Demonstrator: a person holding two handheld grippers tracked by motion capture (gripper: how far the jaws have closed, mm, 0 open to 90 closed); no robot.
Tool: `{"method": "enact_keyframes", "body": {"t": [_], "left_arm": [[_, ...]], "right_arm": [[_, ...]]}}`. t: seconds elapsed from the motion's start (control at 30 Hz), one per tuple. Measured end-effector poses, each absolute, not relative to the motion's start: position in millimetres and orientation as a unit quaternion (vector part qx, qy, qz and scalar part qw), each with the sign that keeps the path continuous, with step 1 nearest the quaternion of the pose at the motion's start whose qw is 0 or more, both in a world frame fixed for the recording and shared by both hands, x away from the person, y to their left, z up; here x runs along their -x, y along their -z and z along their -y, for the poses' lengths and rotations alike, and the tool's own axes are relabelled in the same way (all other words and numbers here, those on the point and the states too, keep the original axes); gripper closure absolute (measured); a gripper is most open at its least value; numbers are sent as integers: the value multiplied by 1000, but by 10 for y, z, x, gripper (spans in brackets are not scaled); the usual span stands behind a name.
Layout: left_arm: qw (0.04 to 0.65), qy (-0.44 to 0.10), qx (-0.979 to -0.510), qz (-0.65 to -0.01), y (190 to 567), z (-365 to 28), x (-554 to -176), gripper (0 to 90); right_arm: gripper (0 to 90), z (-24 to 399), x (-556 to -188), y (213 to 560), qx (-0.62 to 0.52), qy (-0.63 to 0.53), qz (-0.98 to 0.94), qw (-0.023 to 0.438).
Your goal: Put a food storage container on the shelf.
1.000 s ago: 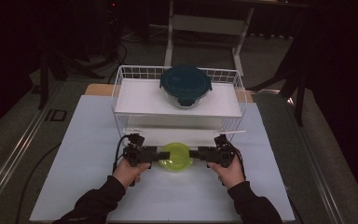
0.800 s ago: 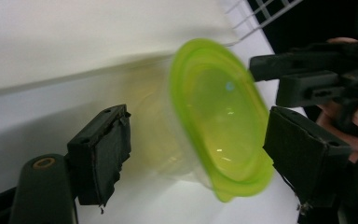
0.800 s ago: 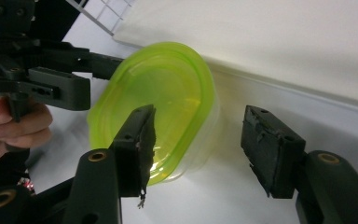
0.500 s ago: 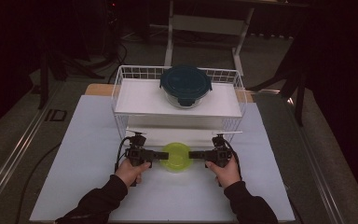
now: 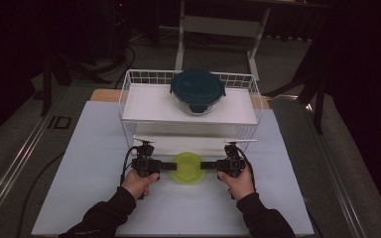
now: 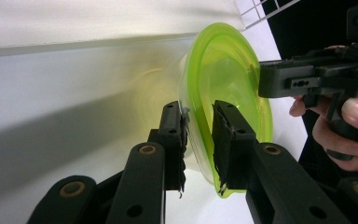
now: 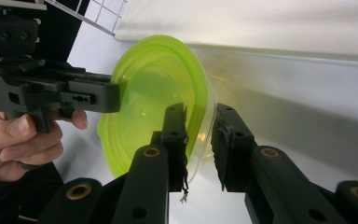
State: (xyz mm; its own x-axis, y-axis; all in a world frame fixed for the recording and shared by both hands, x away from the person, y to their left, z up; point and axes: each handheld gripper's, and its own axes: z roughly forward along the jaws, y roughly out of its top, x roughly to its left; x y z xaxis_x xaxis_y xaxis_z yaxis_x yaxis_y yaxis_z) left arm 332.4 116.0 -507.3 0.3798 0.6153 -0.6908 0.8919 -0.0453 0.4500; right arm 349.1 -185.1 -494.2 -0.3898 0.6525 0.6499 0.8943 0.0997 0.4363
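In the high view, the fingers of both grippers are too small to tell apart at the green lidded container (image 5: 188, 168). The left gripper view hides the container's near rim behind the fingers (image 6: 227, 140). The far hand (image 6: 340, 121) is cut off at the right edge. The wire basket (image 7: 98, 14) is cropped at the top edge, upper left, of the right gripper view.

A lidded container (image 5: 188, 167) sits on the counter (image 5: 94, 148) near its front edge, just before the wire basket (image 5: 129, 99). The left claw (image 5: 164, 165) is at its left rim, the right claw (image 5: 209, 165) at its right. Behind, on the basket's shelf, stands a lidded bowl (image 5: 197, 90).
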Motion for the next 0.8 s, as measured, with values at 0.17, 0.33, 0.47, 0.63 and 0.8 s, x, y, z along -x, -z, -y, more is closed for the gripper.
{"method": "enact_keyframes", "body": {"t": [0.17,0.33,0.47,0.63,0.8], "left_arm": [[436,151,-709,-534,5053,-1144,-3286,740],[432,150,-712,-533,5043,-1152,-3222,759],[428,151,-709,-540,5044,-1167,-3161,775],[433,163,-701,-543,5056,-1193,-3102,789],[439,163,-702,-536,5021,-1194,-3080,798]], "right_arm": [[761,1847,-3475,4937,534,405,726,154],[788,1854,-3435,4948,531,407,721,180],[803,1816,-3383,4899,526,405,727,177],[812,1801,-3353,4868,519,404,734,171],[813,1805,-3318,4842,512,400,741,167]]}}
